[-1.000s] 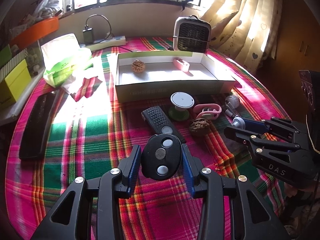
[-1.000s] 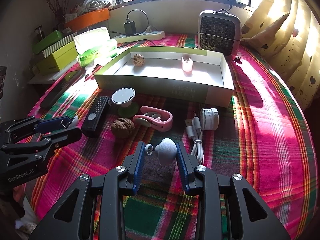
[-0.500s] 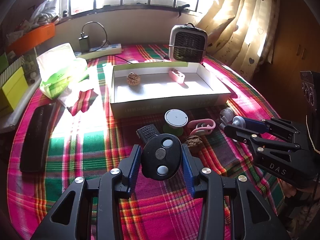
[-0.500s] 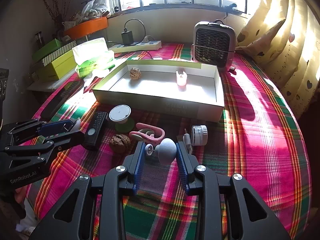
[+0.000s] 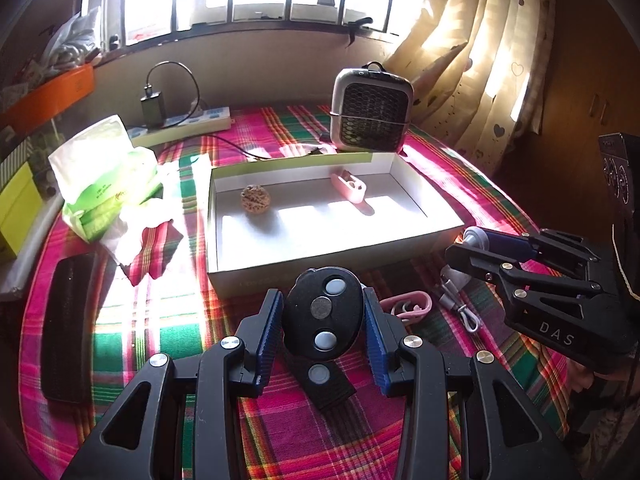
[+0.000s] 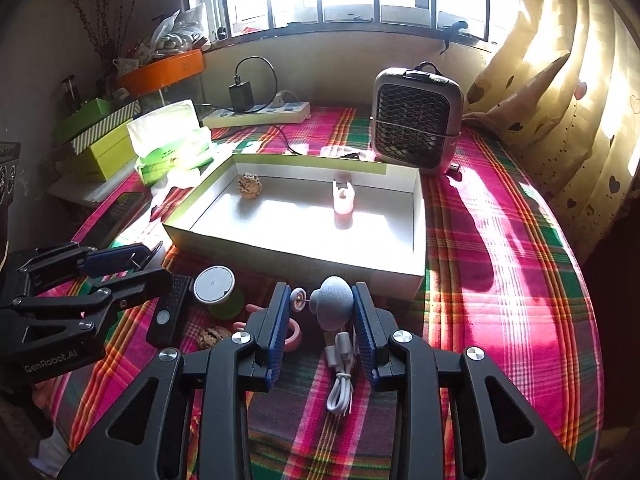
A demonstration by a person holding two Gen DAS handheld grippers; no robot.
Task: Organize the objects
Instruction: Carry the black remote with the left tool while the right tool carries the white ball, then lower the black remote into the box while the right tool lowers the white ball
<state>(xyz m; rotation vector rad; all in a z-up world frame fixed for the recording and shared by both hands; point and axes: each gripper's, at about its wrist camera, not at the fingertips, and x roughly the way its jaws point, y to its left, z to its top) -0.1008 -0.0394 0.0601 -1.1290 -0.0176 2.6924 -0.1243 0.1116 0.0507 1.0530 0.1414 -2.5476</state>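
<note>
My left gripper [image 5: 323,316] is shut on a black oval key fob [image 5: 323,312] with three round buttons, held above the plaid cloth just before the open white box [image 5: 320,266]. My right gripper [image 6: 320,308] is shut on a grey mushroom-shaped knob [image 6: 334,304] with a small pink wheel on a pin, also just short of the box [image 6: 288,254]. Inside the box lie a walnut [image 6: 249,186] and a pink clip [image 6: 343,200]. On the cloth below are a black remote [image 6: 170,312], a white disc on a green base [image 6: 214,285], a second walnut [image 6: 210,336], a pink clip [image 6: 294,334] and a white cable [image 6: 340,384].
A small grey heater [image 5: 372,110] stands behind the box. A green tissue pack [image 5: 102,184] and a power strip [image 5: 180,124] lie at the back left, a long black case [image 5: 66,328] at the left edge. Curtains hang on the right.
Both grippers have risen and moved toward the box, each still holding its object. The box now appears closer, and the loose items lie under the fingers.
</note>
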